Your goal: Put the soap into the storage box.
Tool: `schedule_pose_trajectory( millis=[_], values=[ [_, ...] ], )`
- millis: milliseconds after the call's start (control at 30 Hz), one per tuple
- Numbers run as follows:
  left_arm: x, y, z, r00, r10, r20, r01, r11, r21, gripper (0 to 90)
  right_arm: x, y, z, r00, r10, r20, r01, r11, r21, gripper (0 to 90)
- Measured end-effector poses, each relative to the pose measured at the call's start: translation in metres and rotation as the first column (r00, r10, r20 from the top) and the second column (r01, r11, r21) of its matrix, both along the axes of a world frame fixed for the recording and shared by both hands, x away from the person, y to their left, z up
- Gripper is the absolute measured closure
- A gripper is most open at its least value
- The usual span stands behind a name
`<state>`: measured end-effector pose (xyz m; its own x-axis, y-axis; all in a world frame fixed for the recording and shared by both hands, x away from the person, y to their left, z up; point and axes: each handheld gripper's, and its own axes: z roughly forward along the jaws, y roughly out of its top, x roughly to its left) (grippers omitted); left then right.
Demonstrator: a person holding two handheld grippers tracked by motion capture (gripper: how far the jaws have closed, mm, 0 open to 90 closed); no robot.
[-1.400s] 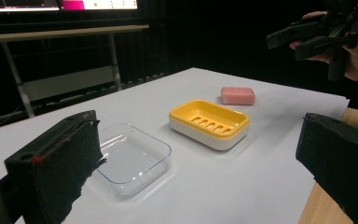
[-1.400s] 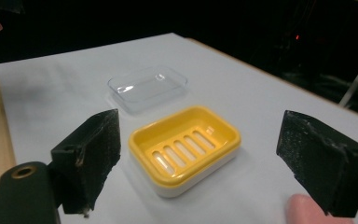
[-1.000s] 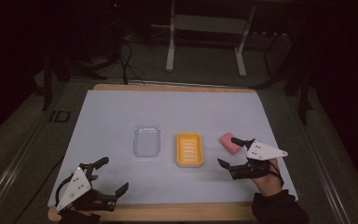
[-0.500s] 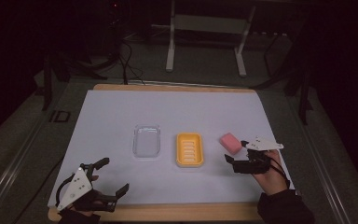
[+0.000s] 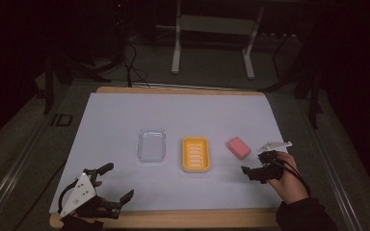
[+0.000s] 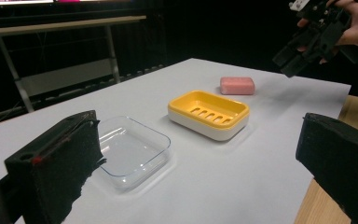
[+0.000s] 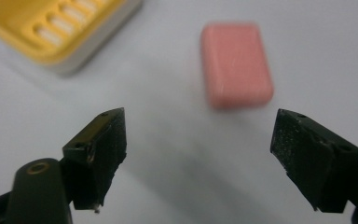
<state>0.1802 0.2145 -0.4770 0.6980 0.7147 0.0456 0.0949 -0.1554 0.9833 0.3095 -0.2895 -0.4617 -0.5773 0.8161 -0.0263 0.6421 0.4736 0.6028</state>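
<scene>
A pink bar of soap (image 5: 239, 147) lies flat on the white table cover, right of a yellow soap dish (image 5: 196, 154) that holds nothing. My right gripper (image 5: 254, 162) hovers just near-right of the soap, open, nothing between its jaws. In the right gripper view the soap (image 7: 236, 65) lies ahead of the gripper (image 7: 200, 140), apart from both jaws, and the dish (image 7: 60, 28) is at the upper left. My left gripper (image 5: 117, 182) stands open at the near-left of the table. Its own view looks past the gripper (image 6: 198, 163) at the dish (image 6: 209, 112) and soap (image 6: 237, 85).
A clear plastic tray (image 5: 151, 145) sits left of the yellow dish, also seen close in the left gripper view (image 6: 130, 149). The table's wooden edge (image 5: 173, 219) runs along the near side. The right gripper (image 6: 307, 42) and its hand hang above the far right corner.
The right gripper has drawn back a little from the pink soap toward the near edge, leaving the soap lying free. The left gripper has stayed put.
</scene>
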Motion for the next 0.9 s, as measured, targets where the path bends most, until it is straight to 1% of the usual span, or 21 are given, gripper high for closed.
schedule_pose_trajectory(
  millis=[33, 100, 133, 167, 200, 233, 300, 333, 400, 467, 500, 567, 600, 633, 667, 700, 733, 767, 800, 867, 900],
  values=[
    [0.000, 0.000, 0.000, 1.0000, 0.000, 0.000, 0.000, 1.0000, 0.001, 0.6, 0.000, 0.000, 0.000, 1.0000, 0.000, 0.000, 0.000, 1.0000, 0.000, 17.5],
    [0.000, 0.000, 0.000, 1.0000, 0.000, -0.001, 0.000, 1.0000, 0.003, 0.6, 0.000, -0.002, -0.001, 0.9992, 0.002, -0.040, -0.002, 1.0000, -0.008, 16.7],
    [0.000, 0.000, 0.000, 1.0000, 0.001, 0.000, -0.001, 1.0000, 0.003, 0.6, 0.000, -0.004, -0.003, 0.9981, 0.006, -0.062, -0.007, 0.9995, -0.029, 16.3],
    [0.000, 0.000, 0.000, 1.0000, 0.001, 0.000, -0.001, 1.0000, 0.003, 0.6, 0.000, -0.004, -0.003, 0.9981, 0.006, -0.062, -0.007, 0.9995, -0.029, 16.3],
    [0.000, 0.000, 0.000, 1.0000, 0.000, -0.001, 0.000, 1.0000, 0.005, 0.6, 0.000, -0.007, -0.003, 0.9954, -0.001, -0.095, -0.002, 0.9995, -0.030, 16.0],
    [0.000, 0.000, 0.000, 1.0000, 0.000, 0.000, 0.000, 1.0000, 0.007, 0.6, 0.000, -0.007, -0.003, 0.9954, -0.001, -0.095, -0.002, 0.9995, -0.030, 16.0],
    [0.000, -0.001, 0.000, 1.0000, 0.000, -0.003, 0.000, 1.0000, 0.008, 0.6, 0.000, -0.010, -0.003, 0.9923, -0.009, -0.124, 0.004, 0.9993, -0.038, 15.7],
    [0.001, -0.001, 0.000, 1.0000, -0.001, -0.004, 0.001, 1.0000, 0.008, 0.6, 0.000, -0.011, -0.002, 0.9914, -0.012, -0.130, 0.006, 0.9990, -0.044, 15.7],
    [0.001, -0.001, 0.000, 1.0000, -0.002, -0.004, 0.002, 1.0000, 0.009, 0.6, 0.000, -0.013, -0.001, 0.9860, -0.021, -0.165, 0.014, 0.9987, -0.048, 15.5],
    [0.001, -0.001, 0.000, 1.0000, -0.002, -0.005, 0.002, 0.9999, 0.010, 0.6, 0.000, -0.013, 0.000, 0.9816, -0.029, -0.188, 0.020, 0.9985, -0.051, 15.0],
    [0.001, -0.001, 0.000, 1.0000, -0.002, -0.006, 0.002, 1.0000, 0.008, 0.6, 0.000, -0.014, 0.000, 0.9785, -0.028, -0.204, 0.016, 0.9983, -0.057, 14.7],
    [0.001, -0.001, 0.000, 1.0000, -0.002, -0.006, 0.002, 1.0000, 0.009, 0.6, 0.000, -0.013, 0.000, 0.9685, -0.029, -0.248, 0.014, 0.9980, -0.061, 13.8],
    [0.001, -0.001, -0.001, 1.0000, -0.002, -0.007, 0.002, 1.0000, 0.007, 0.6, 0.001, -0.012, 0.000, 0.9633, -0.023, -0.268, 0.004, 0.9975, -0.071, 13.5],
    [0.001, -0.001, -0.001, 1.0000, -0.003, -0.008, 0.003, 1.0000, 0.009, 0.6, 0.001, -0.012, 0.000, 0.9633, -0.023, -0.268, 0.004, 0.9975, -0.071, 13.5],
    [0.001, -0.001, -0.001, 1.0000, -0.004, -0.009, 0.004, 0.9999, 0.011, 0.6, 0.001, -0.011, 0.001, 0.9593, -0.024, -0.281, 0.003, 0.9972, -0.075, 13.4],
    [0.001, -0.002, -0.001, 1.0000, -0.005, -0.009, 0.005, 0.9999, 0.012, 0.6, 0.002, -0.010, 0.001, 0.9477, -0.036, -0.317, 0.010, 0.9964, -0.084, 13.3],
    [0.001, -0.002, -0.001, 1.0000, -0.005, -0.008, 0.005, 0.9999, 0.012, 0.6, 0.002, -0.010, 0.001, 0.9477, -0.036, -0.317, 0.010, 0.9964, -0.084, 13.3],
    [0.000, -0.002, -0.001, 1.0000, -0.006, -0.008, 0.006, 0.9999, 0.011, 0.6, 0.002, -0.009, 0.002, 0.9437, -0.034, -0.329, 0.004, 0.9957, -0.093, 13.4],
    [0.000, -0.001, -0.001, 1.0000, -0.005, -0.008, 0.005, 0.9999, 0.012, 0.6, 0.003, -0.008, 0.002, 0.9436, -0.028, -0.330, -0.007, 0.9943, -0.106, 13.5],
    [0.000, -0.001, -0.001, 0.9999, -0.004, -0.010, 0.004, 0.9999, 0.010, 0.6, 0.004, -0.008, 0.003, 0.9391, -0.024, -0.343, -0.024, 0.9909, -0.133, 13.6],
    [0.000, -0.001, -0.001, 0.9999, -0.005, -0.011, 0.005, 1.0000, 0.009, 0.6, 0.006, -0.008, 0.004, 0.9282, 0.002, -0.372, -0.063, 0.9861, -0.153, 13.7]
  ],
)
